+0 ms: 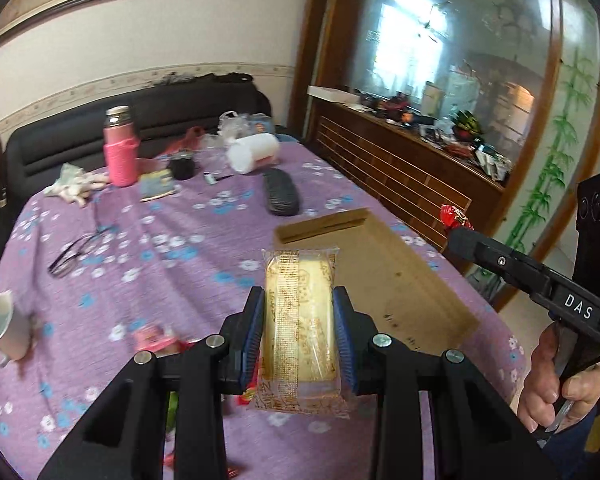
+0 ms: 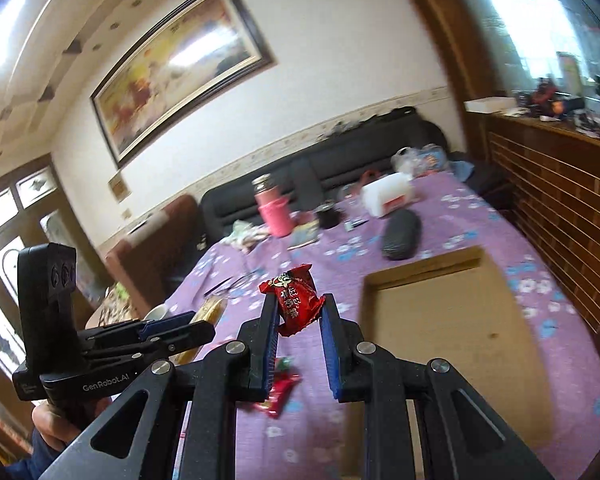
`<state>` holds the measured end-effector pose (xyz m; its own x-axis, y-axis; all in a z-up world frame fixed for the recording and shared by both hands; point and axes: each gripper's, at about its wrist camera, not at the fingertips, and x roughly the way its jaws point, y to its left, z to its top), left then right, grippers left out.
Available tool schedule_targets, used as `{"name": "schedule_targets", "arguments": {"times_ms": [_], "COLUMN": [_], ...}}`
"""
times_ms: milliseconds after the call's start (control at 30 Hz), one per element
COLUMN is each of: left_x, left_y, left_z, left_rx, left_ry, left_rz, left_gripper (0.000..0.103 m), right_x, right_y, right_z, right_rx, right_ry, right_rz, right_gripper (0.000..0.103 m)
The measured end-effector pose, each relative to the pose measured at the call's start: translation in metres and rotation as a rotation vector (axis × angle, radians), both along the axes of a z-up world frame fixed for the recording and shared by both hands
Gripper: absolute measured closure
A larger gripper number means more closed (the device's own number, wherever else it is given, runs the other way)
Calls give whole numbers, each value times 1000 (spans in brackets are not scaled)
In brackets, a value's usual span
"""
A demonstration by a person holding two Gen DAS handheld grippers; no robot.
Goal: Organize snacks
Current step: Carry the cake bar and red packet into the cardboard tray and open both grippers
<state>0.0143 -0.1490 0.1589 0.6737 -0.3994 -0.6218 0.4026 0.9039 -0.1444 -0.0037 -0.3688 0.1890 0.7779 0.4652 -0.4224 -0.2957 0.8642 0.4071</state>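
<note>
Left wrist view: left claw point(image 1: 299, 320) pinches a wrapped cake point(image 1: 300, 328); right claw point(image 2: 298, 312) pinches a red candy point(image 2: 294, 300); cardboard box point(image 1: 428, 280) nearby.

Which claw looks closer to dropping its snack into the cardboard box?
Probably the right claw: its red candy hangs beside the cardboard box edge. The left claw, holding the wrapped cake, sits slightly further from the box.
</note>
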Motion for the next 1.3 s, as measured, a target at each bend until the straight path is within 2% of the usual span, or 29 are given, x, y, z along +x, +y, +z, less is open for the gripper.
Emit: {"name": "schedule_targets", "arguments": {"times_ms": [167,300,533,867,1133,1300], "left_x": [11,21,37,54,65,70], "left_y": [-40,-72,-116,-142,-150,-154], "left_z": [-9,-29,-69,-108,-127,-136], "left_rx": [-13,-4,61,93,118,132], "left_ry": [27,61,130,180,207,210], "left_rz": [-47,-74,-96,-99,-105,-110], "left_gripper": [70,71,71,71,71,71], "right_x": [-1,5,22,52,65,71], "right_y": [-42,-60,-79,-96,-93,-88], "right_z": [-12,-26,-54,-111,-131,-138], "right_rx": [26,18,8,5,-41,-103], "right_ry": [19,43,99,234,292,310], "right_rz": [-89,-153,-206,-247,-253,-259], "right_gripper": [81,81,81,81,82,82]}}
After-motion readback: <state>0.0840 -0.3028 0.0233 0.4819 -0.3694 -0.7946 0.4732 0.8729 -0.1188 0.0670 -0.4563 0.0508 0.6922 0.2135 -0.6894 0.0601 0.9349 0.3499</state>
